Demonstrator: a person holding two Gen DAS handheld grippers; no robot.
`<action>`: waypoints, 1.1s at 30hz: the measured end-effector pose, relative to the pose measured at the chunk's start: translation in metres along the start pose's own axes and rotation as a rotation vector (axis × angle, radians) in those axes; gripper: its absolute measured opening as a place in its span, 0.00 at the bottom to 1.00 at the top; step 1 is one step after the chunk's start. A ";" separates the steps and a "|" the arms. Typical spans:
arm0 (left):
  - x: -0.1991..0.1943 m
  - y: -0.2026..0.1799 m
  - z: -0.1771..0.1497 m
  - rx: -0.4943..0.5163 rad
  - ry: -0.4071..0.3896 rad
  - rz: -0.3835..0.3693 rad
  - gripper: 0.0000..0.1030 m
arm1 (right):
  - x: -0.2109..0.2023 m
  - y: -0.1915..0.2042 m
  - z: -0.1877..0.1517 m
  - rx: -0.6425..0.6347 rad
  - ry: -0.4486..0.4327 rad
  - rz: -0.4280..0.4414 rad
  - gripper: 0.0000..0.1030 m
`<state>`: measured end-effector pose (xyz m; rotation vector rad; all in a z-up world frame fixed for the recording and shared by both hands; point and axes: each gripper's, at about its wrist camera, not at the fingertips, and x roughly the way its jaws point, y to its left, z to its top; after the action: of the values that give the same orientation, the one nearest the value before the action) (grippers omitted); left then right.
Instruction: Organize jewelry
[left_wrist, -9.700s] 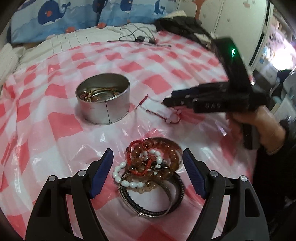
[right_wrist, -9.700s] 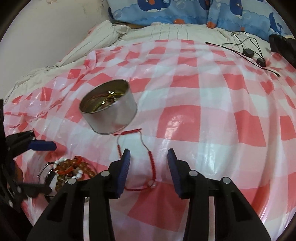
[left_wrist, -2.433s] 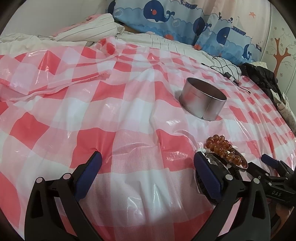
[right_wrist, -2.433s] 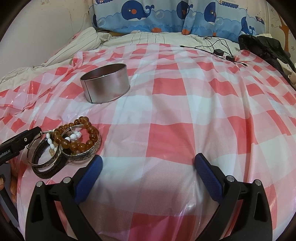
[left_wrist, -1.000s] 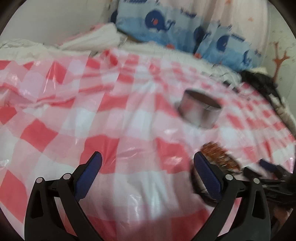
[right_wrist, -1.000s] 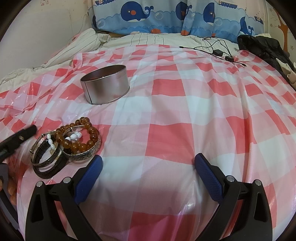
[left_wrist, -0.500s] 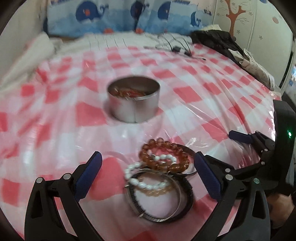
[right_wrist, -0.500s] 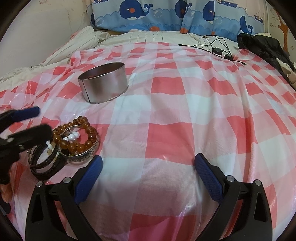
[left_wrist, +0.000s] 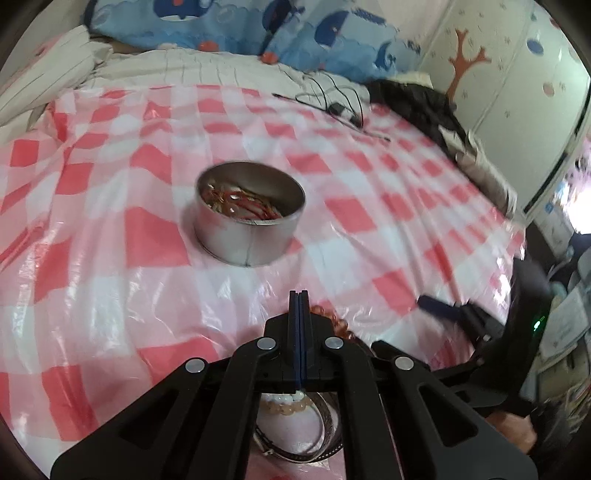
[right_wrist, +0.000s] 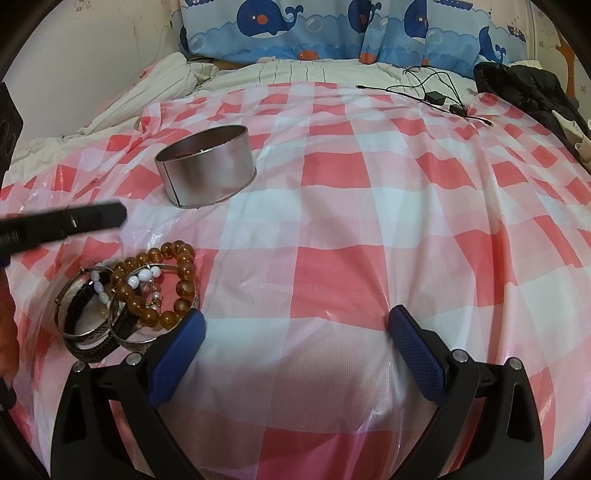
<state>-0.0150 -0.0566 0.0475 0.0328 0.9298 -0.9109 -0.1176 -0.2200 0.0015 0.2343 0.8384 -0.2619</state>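
A round silver tin (left_wrist: 249, 214) holding red cords and gold pieces stands on the red-and-white checked sheet; it also shows in the right wrist view (right_wrist: 207, 171). A pile of bracelets (right_wrist: 129, 295), amber beads, white beads and metal and dark bangles, lies on the sheet. My left gripper (left_wrist: 299, 306) is shut with nothing between the pads, hovering over the pile (left_wrist: 295, 406), which it partly hides. My right gripper (right_wrist: 293, 332) is open and empty, just right of the pile.
Black cables (right_wrist: 436, 92) and a dark jacket (right_wrist: 528, 92) lie at the far right of the bed. Whale-print pillows (right_wrist: 332, 29) line the back. A striped white blanket (right_wrist: 147, 96) lies bunched at the far left.
My left gripper has swung from the left of the sheet to over the bracelet pile and has closed. The right gripper has stayed open and nearly still.
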 end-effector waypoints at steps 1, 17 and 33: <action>0.000 0.004 0.001 -0.018 0.014 -0.017 0.00 | 0.000 0.000 0.000 0.000 0.001 0.000 0.93; 0.022 0.012 -0.003 -0.097 0.072 -0.093 0.10 | -0.003 0.001 0.000 0.000 -0.009 0.009 0.93; -0.003 0.052 0.009 -0.211 -0.044 -0.017 0.10 | 0.016 0.056 0.031 -0.278 0.060 0.108 0.55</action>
<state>0.0260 -0.0248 0.0375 -0.1756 0.9821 -0.8220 -0.0678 -0.1793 0.0154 0.0271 0.9084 -0.0356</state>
